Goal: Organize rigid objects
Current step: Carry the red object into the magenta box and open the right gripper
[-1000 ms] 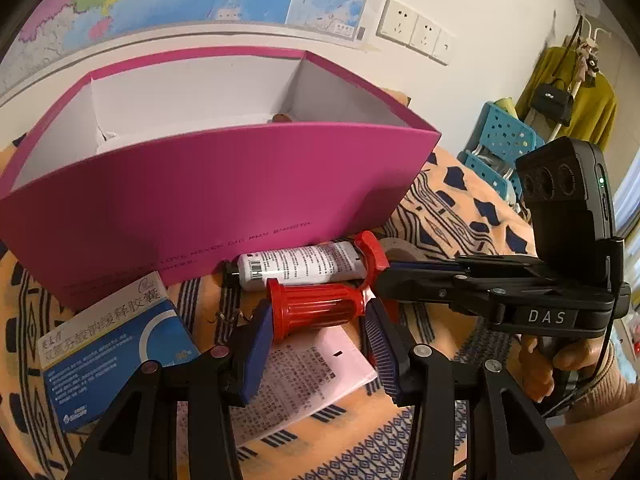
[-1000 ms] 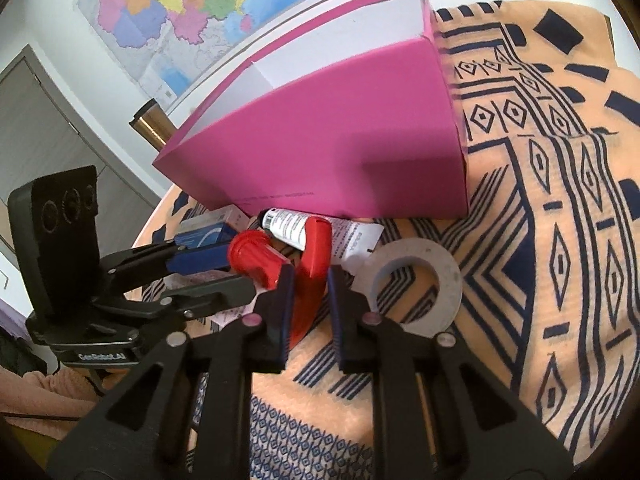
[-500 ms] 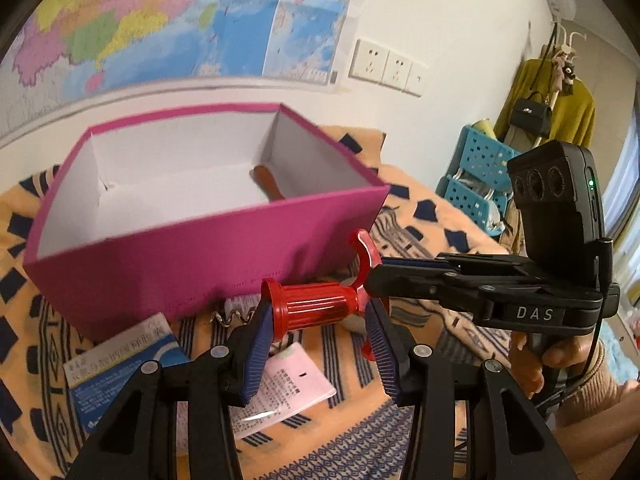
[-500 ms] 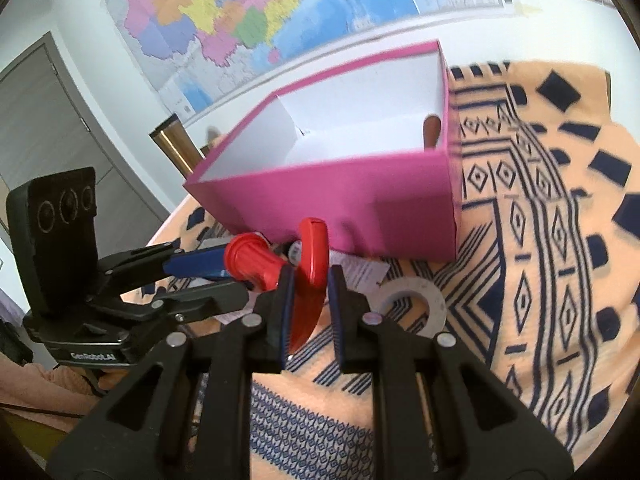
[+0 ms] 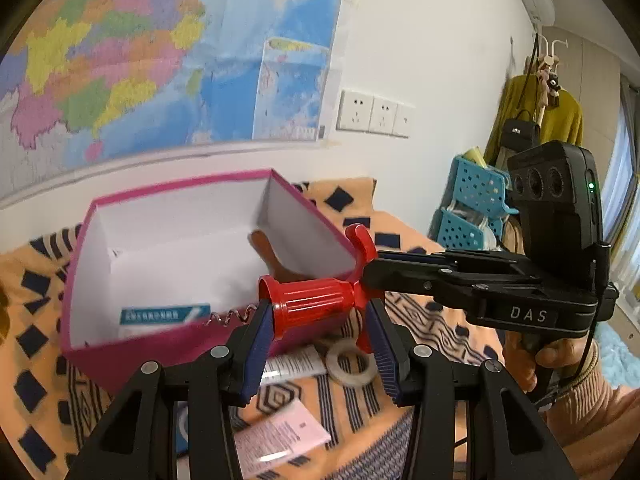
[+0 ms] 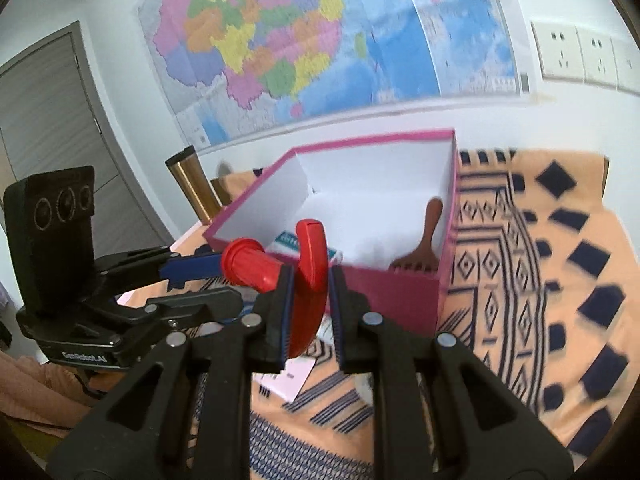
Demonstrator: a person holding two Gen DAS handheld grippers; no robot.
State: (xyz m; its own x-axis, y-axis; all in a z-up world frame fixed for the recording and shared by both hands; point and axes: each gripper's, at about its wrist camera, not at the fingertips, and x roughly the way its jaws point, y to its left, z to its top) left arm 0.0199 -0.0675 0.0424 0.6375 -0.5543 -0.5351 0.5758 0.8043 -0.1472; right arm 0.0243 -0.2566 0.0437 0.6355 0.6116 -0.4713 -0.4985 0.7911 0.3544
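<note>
On the patterned cloth [image 5: 400,420] that covers the table we see the biggest thing first, an open pink box [image 5: 132,352] with white inner walls, standing close to the wall under a large map [image 6: 304,40]. Inside it lie a brown wooden comb [image 6: 420,248], against the right-hand wall as the right camera sees it, and a flat white and blue packet [image 5: 164,314] near the front wall. Just in front of the box and above the cloth we hold a red corkscrew [image 5: 316,306] between both tools, clear of the table. Our left gripper [image 5: 320,344] is clenched across the ribbed red barrel, its blue pads [image 5: 262,340] pressing each end, and the bare metal spiral sticks out to the left over the box's front edge. Our right gripper [image 6: 310,312] is clamped tight on the curved red handle, which arches up between its pads. Below, on the cloth, lie a printed paper leaflet [image 5: 280,440], a second white printed sheet [image 5: 296,362] beside the box, and a small white tape ring [image 5: 352,362].
</note>
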